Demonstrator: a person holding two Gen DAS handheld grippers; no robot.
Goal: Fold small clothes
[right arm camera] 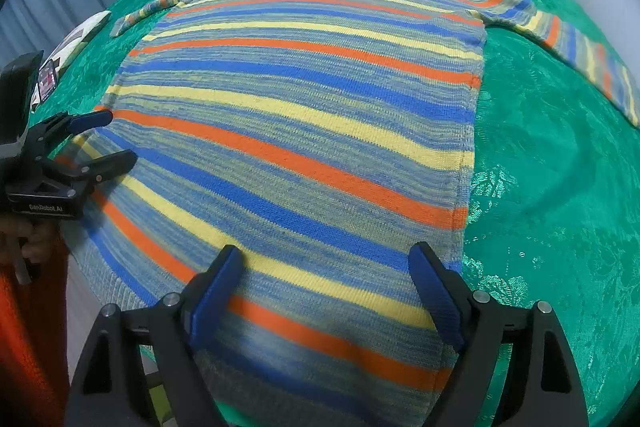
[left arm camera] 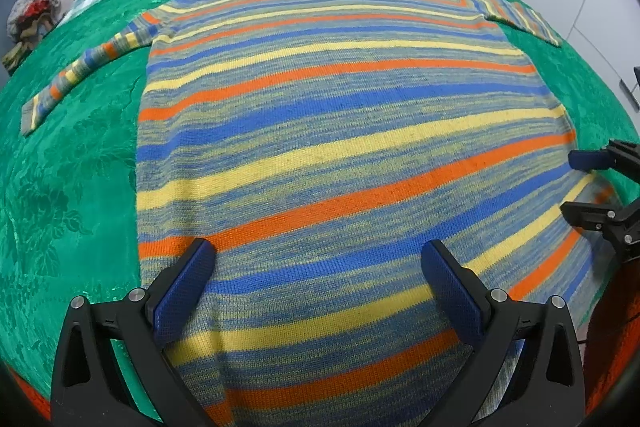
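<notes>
We hold the left gripper (left arm camera: 318,287) and right gripper (right arm camera: 326,287) with jaws apart over the hem of the striped sweater (left arm camera: 340,131), which lies flat ahead of both on the green bedspread (left arm camera: 68,187) — nothing gripped. We judge the hem corners best pinched evenly — one per gripper — so the fold runs straight.

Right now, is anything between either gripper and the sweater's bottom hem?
Nothing visible. Both the left gripper and the right gripper are open directly over the striped sweater, which lies flat on the green bedspread.
</notes>
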